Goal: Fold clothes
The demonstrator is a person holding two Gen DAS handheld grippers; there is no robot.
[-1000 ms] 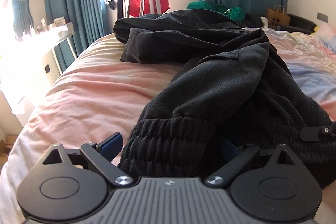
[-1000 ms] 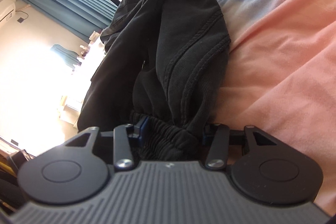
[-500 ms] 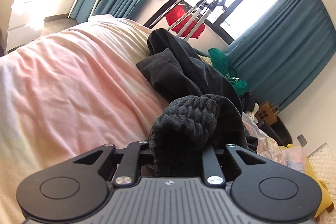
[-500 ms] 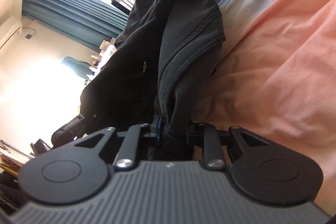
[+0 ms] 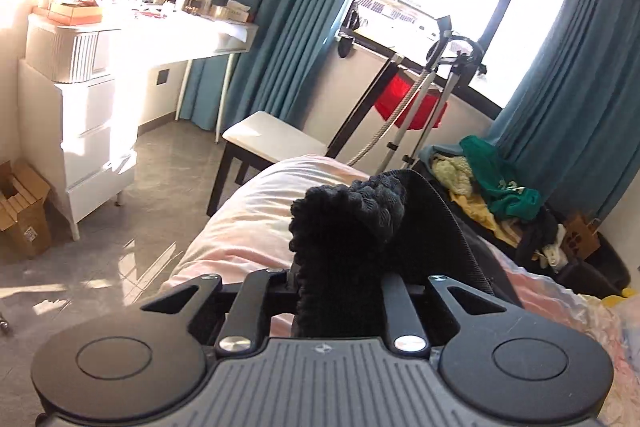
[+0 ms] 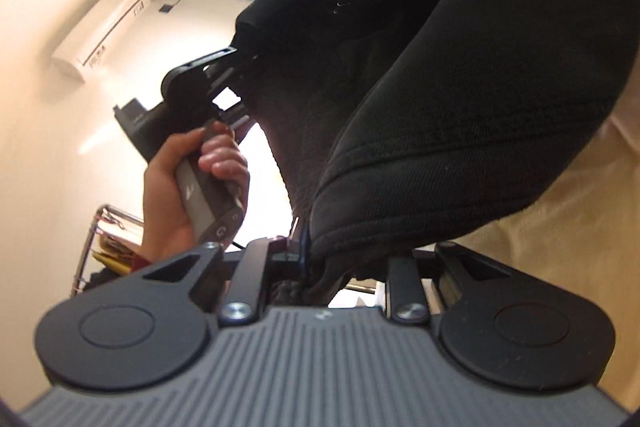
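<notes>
Left wrist view: my left gripper [image 5: 340,287], clamped on the ribbed waistband [image 5: 348,223] of the black garment [image 5: 448,227]; the cloth trails off to the right and down toward the bed [image 5: 248,223]; stool [image 5: 272,143], teal curtains [image 5: 288,7] and a heap of clothes [image 5: 488,183] beyond.

Right wrist view: my right gripper [image 6: 324,267], clamped on another edge of the same garment [image 6: 460,107]; the cloth hangs in a span between both grippers, its long axis running from mine up to the left gripper [image 6: 224,67], held in my hand [image 6: 188,183]; both grips lie at the ends, so I judge the coming fold turns on bringing them together.
</notes>
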